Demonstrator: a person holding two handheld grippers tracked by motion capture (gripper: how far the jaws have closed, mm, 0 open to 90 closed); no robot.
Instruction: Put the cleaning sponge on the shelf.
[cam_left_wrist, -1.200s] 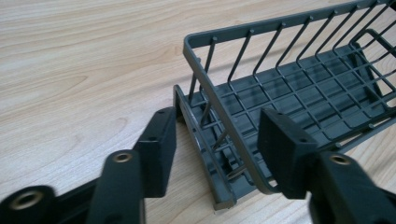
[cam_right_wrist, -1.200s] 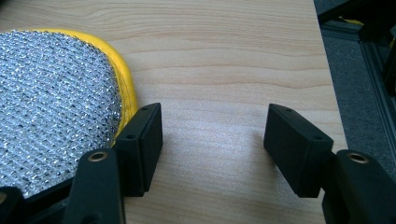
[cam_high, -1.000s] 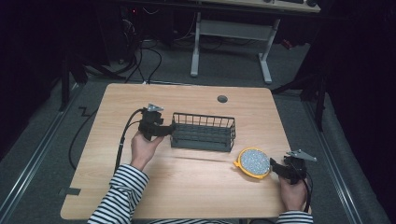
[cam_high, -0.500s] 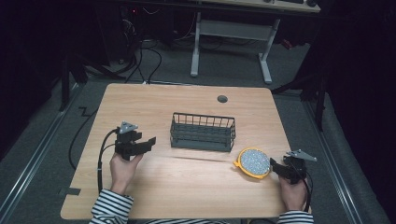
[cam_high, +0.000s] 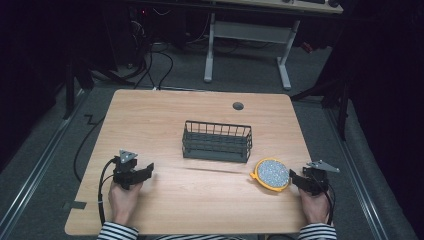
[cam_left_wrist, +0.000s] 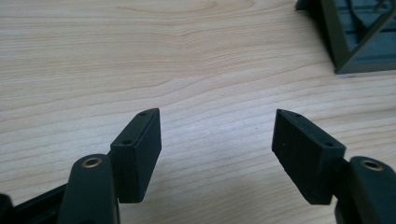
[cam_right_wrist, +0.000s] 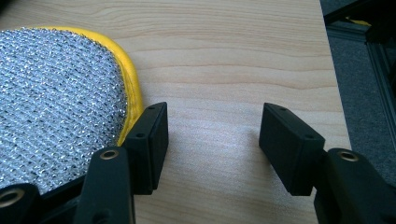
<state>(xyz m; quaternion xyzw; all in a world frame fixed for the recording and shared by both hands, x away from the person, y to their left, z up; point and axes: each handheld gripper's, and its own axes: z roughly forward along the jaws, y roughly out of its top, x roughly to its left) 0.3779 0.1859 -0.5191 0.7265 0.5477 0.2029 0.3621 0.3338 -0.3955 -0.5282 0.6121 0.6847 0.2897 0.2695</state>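
1. I'm seeing a round scrubber (cam_high: 272, 173) lying flat near the table's (cam_high: 210, 205) right edge: silver mesh top, yellow rim, just right of a dark wire basket (cam_high: 217, 141).
2. I'm holding the right gripper (cam_high: 295, 179) beside the scrubber, jaws apart, clamping nothing.
3. I'm resting the left gripper (cam_high: 146, 170) low at the table's left, jaws spread, also clamping nothing.

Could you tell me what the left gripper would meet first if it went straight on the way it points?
Probably nothing at once: the left gripper faces bare table. The wire basket lies off to one side of its line, though depth is hard to judge.
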